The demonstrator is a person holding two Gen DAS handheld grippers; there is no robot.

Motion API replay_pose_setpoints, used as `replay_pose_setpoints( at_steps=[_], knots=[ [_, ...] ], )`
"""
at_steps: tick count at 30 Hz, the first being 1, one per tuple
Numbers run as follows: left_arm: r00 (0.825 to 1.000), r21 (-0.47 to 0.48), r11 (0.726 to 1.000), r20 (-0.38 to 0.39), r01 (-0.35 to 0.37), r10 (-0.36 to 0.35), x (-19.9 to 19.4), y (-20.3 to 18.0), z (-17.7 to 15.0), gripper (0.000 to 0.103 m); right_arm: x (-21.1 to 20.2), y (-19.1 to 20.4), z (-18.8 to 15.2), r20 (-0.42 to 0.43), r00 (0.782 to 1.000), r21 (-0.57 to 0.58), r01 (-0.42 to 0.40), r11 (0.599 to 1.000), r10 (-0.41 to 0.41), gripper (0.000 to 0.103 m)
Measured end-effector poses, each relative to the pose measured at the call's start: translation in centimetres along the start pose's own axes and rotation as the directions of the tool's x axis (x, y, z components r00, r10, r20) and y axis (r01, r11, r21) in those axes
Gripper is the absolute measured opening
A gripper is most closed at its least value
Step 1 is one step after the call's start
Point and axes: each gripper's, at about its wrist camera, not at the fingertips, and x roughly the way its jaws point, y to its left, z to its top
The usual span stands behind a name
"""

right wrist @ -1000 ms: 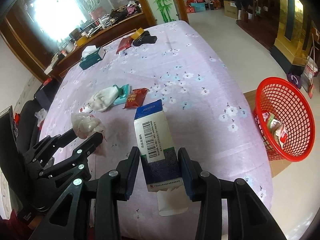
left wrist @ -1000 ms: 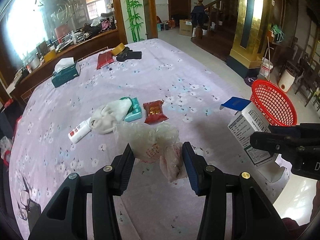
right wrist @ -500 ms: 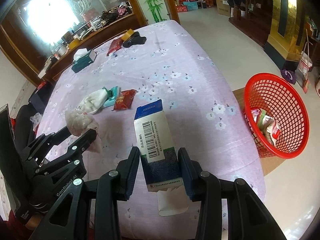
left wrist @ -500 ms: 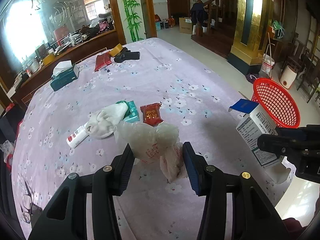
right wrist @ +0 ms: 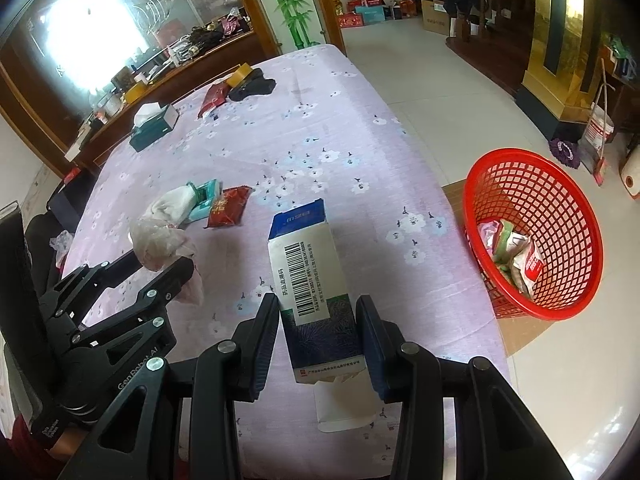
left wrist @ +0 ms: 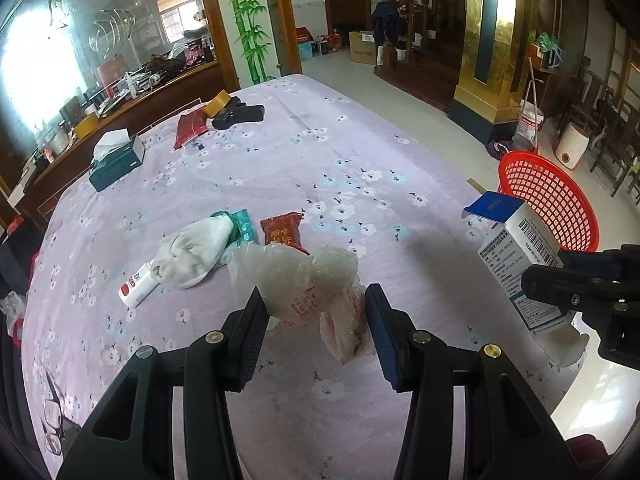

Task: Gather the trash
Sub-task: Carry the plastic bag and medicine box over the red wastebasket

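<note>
My left gripper (left wrist: 314, 316) is shut on a crumpled clear plastic bag (left wrist: 298, 280), held above the purple flowered tablecloth (left wrist: 320, 152). It also shows in the right wrist view (right wrist: 160, 240). My right gripper (right wrist: 318, 332) is shut on a white and blue medicine box (right wrist: 312, 268) with a barcode; it also shows in the left wrist view (left wrist: 516, 252). A red mesh basket (right wrist: 536, 208) with several wrappers inside stands on the floor to the right of the table; it also shows in the left wrist view (left wrist: 548, 196).
On the cloth lie a white sock (left wrist: 192, 248), a teal packet (left wrist: 242, 224), a red snack wrapper (left wrist: 284, 232) and a small white tube (left wrist: 138, 286). Farther back are a tissue box (left wrist: 116, 160), a red pouch (left wrist: 190, 128) and black items (left wrist: 240, 114).
Both grippers have moved a little to the right toward the basket, each still holding its item. The basket looks closer in the right wrist view.
</note>
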Motion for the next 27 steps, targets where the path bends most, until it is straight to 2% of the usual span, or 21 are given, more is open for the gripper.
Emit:
replay_pose_setpoints(
  at_steps=[27],
  knots=[
    [1.0, 0.049, 0.999, -0.015, 0.015, -0.015, 0.9, -2.2, 0.5, 0.048, -1.0, -1.9, -0.5, 0.016, 1.0, 0.037, 0.012, 0.999, -0.013, 0.043]
  ],
)
